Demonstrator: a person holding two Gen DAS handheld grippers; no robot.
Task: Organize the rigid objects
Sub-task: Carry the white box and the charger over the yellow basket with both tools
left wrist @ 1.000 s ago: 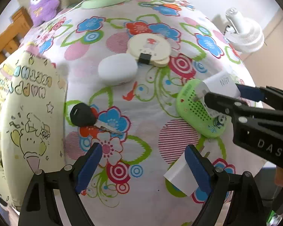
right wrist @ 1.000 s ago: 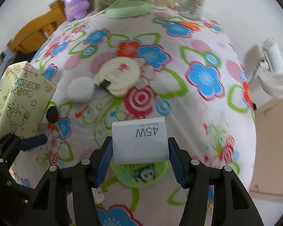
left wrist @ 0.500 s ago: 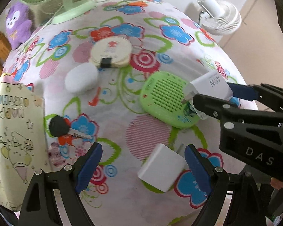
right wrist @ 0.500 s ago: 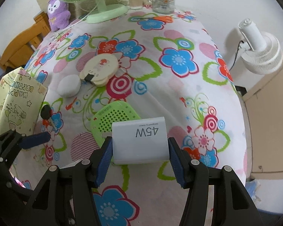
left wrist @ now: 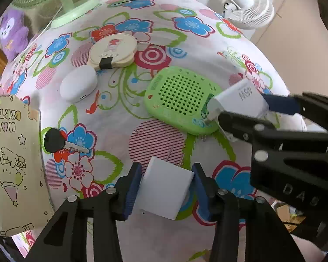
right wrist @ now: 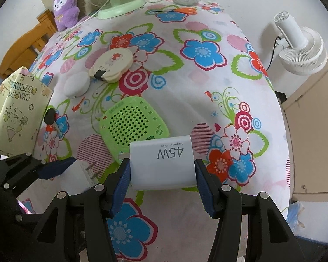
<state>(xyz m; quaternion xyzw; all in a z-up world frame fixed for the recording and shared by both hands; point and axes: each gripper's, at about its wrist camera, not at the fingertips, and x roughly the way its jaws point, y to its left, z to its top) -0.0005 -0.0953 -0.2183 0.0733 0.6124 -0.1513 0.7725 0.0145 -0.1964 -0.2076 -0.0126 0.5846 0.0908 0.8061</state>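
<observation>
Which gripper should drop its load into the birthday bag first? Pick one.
Left. The left gripper, shut on the white plug cube, sits nearest the birthday bag; the right gripper, holding the 45W charger, is across the table.

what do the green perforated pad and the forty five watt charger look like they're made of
Green perforated pad: probably soft silicone or matte plastic, given its molded holes and dull surface. 45W charger, held by the right gripper: smooth white hard plastic with a slight sheen and printed lettering.
</observation>
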